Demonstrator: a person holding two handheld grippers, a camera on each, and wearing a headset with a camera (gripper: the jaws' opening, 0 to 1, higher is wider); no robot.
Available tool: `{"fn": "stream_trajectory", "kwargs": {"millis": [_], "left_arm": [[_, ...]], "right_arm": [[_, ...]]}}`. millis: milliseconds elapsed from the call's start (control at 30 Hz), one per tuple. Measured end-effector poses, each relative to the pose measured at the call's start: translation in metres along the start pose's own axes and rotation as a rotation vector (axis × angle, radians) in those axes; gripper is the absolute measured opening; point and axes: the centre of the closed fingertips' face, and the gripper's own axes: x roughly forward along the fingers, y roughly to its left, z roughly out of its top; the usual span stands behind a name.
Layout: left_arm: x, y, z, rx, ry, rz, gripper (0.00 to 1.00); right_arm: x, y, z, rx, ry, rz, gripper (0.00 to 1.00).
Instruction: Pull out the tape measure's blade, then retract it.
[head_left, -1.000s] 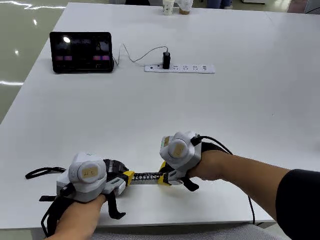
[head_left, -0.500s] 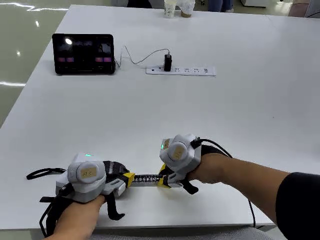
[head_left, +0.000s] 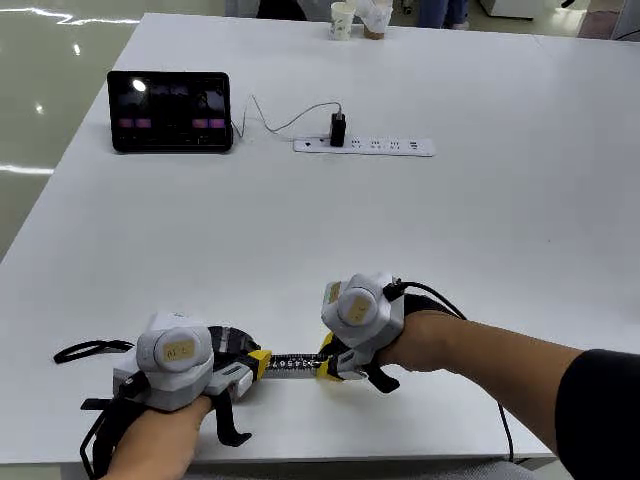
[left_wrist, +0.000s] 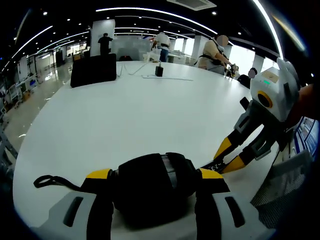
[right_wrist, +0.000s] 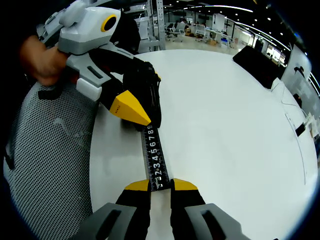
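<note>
Since the blade (right_wrist: 153, 155) looks no longer than before, pulling seems paused: left gripper (left_wrist: 155, 175) clamps the case (left_wrist: 152, 192); right gripper (right_wrist: 160, 186), at 3 o'clock, pinches the blade's tip.

White rectangular table (head_left: 480, 230), matt surface. A black flat tablet with a dark screen (head_left: 170, 110) stands propped near the surface's far left corner. A white oblong power strip (head_left: 365, 146) lies flat towards the far edge, right of the tablet and apart from it. A black plug adapter (head_left: 338, 128) sits in the strip's left end. A thin cable (head_left: 285, 115) runs between adapter and tablet. A white paper cup (head_left: 343, 19) stands at the far edge. Glossy pale floor (head_left: 40, 130) lies beyond the left edge.
</note>
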Motion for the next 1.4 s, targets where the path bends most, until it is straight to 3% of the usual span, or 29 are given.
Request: {"fn": "stream_trajectory", "kwargs": {"millis": [1033, 1167, 1267, 1400], "left_arm": [[0.000, 0.001, 0.000, -0.034, -0.011, -0.015, 0.61], [-0.001, 0.001, 0.000, -0.023, -0.003, -0.014, 0.61], [0.001, -0.001, -0.001, 0.017, 0.006, -0.006, 0.61], [0.000, 0.001, -0.001, 0.002, 0.004, -0.011, 0.60]], "right_arm": [[0.007, 0.002, 0.011, -0.001, -0.018, 0.007, 0.11], [0.007, 0.002, 0.011, 0.002, -0.017, 0.008, 0.11], [0.008, 0.002, 0.013, 0.013, -0.023, 0.012, 0.12], [0.011, 0.005, 0.018, 0.004, -0.032, 0.011, 0.12]]}}
